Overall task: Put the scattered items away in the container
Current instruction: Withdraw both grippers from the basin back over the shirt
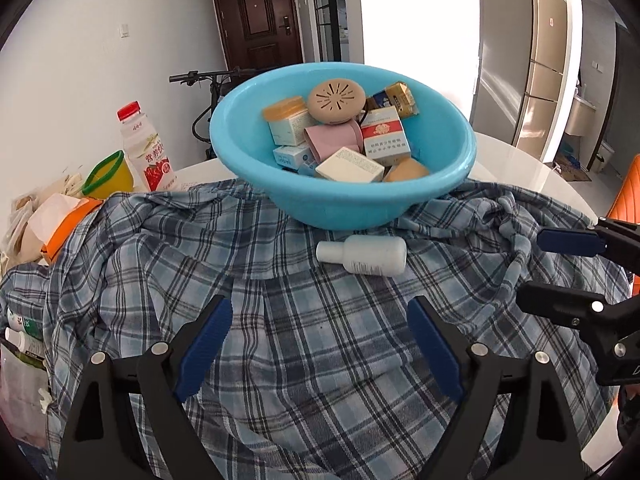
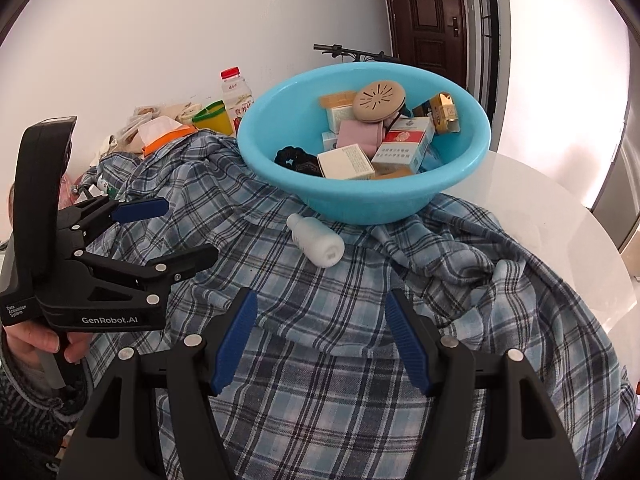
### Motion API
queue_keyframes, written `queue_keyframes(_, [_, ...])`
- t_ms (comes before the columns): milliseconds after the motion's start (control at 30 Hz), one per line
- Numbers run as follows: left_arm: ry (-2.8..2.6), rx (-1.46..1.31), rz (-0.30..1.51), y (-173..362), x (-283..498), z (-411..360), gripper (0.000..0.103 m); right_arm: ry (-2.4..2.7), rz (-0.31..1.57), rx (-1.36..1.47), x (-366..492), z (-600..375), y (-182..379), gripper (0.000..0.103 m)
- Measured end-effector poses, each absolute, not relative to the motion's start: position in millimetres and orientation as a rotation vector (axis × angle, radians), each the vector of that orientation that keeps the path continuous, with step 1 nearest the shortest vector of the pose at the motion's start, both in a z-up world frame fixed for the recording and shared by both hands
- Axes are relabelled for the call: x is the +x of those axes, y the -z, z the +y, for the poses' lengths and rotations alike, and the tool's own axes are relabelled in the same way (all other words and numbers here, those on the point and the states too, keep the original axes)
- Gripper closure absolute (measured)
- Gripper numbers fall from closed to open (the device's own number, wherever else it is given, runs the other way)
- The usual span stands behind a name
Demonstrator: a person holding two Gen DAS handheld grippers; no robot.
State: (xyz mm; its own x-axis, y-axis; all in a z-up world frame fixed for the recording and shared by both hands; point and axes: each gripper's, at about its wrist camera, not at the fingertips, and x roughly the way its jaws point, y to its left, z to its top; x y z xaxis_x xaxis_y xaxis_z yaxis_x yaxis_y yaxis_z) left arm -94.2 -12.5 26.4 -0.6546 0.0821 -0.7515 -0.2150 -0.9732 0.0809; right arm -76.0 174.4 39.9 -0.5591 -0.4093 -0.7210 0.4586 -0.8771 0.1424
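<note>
A light blue basin [image 1: 348,204] [image 2: 360,204] sits on a blue plaid shirt [image 1: 304,320] [image 2: 340,340] and holds several small boxes, a tan round disc [image 1: 337,98] [image 2: 379,98] and a pink item. A white bottle [image 1: 362,256] [image 2: 318,239] lies on its side on the shirt just in front of the basin. My left gripper [image 1: 320,344] is open and empty, a little short of the bottle; it also shows at the left of the right wrist view [image 2: 168,232]. My right gripper [image 2: 322,340] is open and empty, short of the bottle; it also shows at the right edge of the left wrist view [image 1: 560,272].
The shirt covers a white round table [image 2: 560,220]. At the back left stand a drink bottle with a red cap [image 1: 146,148] [image 2: 238,94], a yellow cup with a green rim [image 1: 110,176] [image 2: 214,116] and an orange tissue pack [image 1: 64,220] [image 2: 166,134]. A bicycle [image 1: 212,88] leans behind.
</note>
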Motion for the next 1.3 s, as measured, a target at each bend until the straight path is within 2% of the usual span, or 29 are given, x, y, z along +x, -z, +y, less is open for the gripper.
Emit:
queue_keyframes(200, [-2.674,-1.255,0.158,-2,-86,-21,0.012,2.436,0.175,1.091,-68,165,-27,0.037])
queue_keyframes(333, [-2.686,-1.276,0.161,6,-89,-24,0.012,2.419,0.168,1.108,-70,164,-22,0.035])
queue_keyframes(700, [-2.686,-1.302,0.183,11,-105,-32,0.012,2.386,0.215,1.127,-95,146,-9,0.035])
queue_keyframes(1300, [-2.706,-1.358,0.092,24,-140,-61,0.012,2.314,0.346,1.161,-151,107,25,0.035])
